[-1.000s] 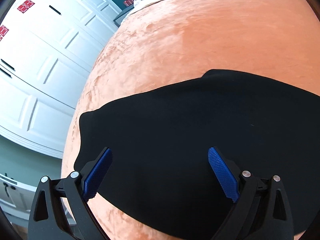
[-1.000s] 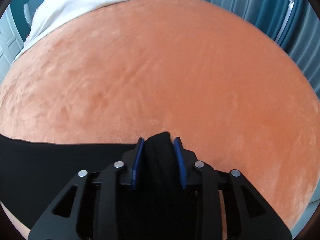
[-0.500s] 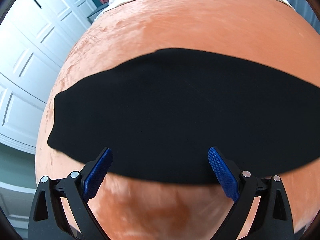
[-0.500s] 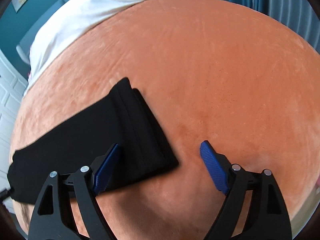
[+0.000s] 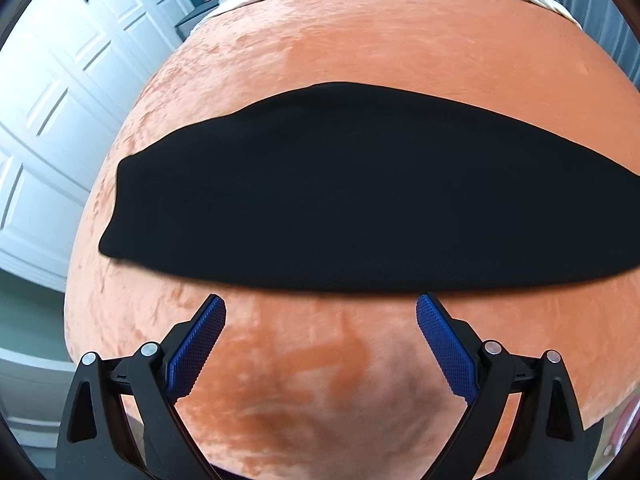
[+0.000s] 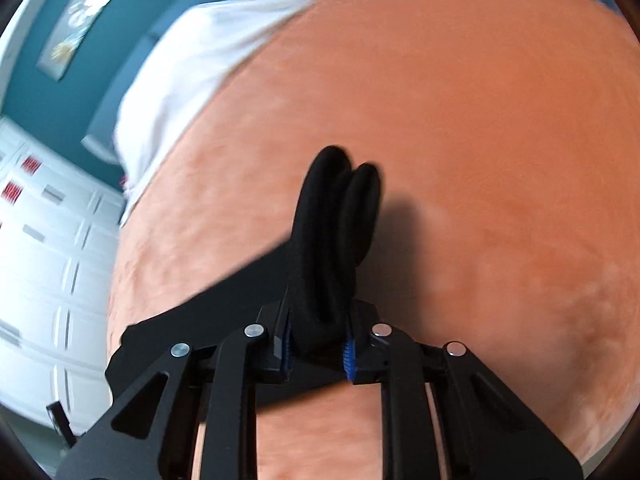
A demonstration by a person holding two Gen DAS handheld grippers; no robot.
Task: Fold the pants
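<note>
- Looking across the orange blanket [image 5: 400, 60], I see it covers nearly the whole bed, and its plush nap should drag on cloth slid over it, so I'd lift, not slide.
- The black pants [image 5: 320, 208] lie on it as 1 long flat band, already doubled lengthwise by my reading; they look soft, light and limp, nothing stiff in them. I expect any lifted end to sag and trail.
- Best hold, I judge, is at an end, across all layers together; a pinch in the middle would only bunch them.
- My right gripper [image 6: 318, 350] is clamped on 1 bunched end of the pants, 2 thick rolls of cloth standing up past the jaws, the rest trailing left on the blanket. The view is tilted and blurred, so I take it that hand is moving.
- My left gripper [image 5: 320, 344] hangs above bare blanket just short of the pants' near edge, jaws spread wide, holding nothing, aimed level at the band.
</note>
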